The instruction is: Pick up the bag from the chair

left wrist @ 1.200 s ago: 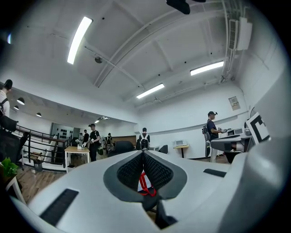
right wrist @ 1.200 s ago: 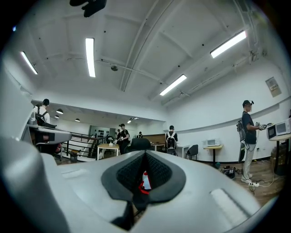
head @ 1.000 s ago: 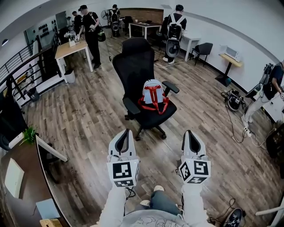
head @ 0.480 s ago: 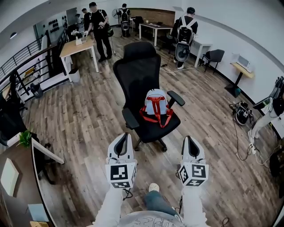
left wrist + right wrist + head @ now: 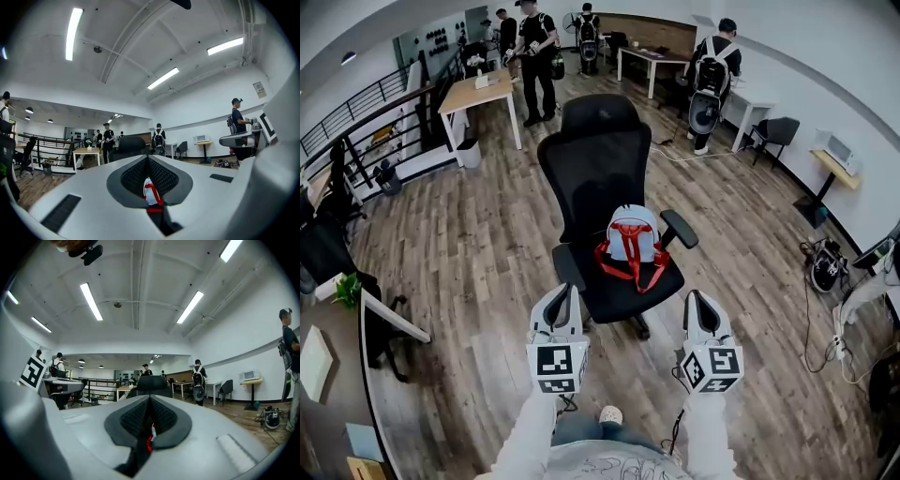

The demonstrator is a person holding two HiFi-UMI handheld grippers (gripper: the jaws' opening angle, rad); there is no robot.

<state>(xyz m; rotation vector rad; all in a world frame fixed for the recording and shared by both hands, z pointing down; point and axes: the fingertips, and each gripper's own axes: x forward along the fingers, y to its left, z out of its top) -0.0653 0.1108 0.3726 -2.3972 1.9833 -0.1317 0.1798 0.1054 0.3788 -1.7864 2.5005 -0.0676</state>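
Note:
A light-blue bag with red straps (image 5: 630, 236) stands upright on the seat of a black office chair (image 5: 602, 169), leaning towards its backrest. My left gripper (image 5: 560, 296) and right gripper (image 5: 700, 302) are held side by side in front of the chair's front edge, both shut with nothing in them and clear of the bag. Through the slit below the closed pads, the bag (image 5: 150, 193) shows in the left gripper view. A sliver of the bag (image 5: 151, 436) shows in the right gripper view.
Wood floor surrounds the chair. A wooden table (image 5: 478, 94) stands at the back left, a railing (image 5: 366, 131) along the left. Several people with backpacks stand at the far desks (image 5: 652, 58). Cables and gear (image 5: 825, 267) lie at the right wall.
The chair and bag have come nearer and lower in the head view as the person steps towards them. Both grippers hold the same pose and stay shut.

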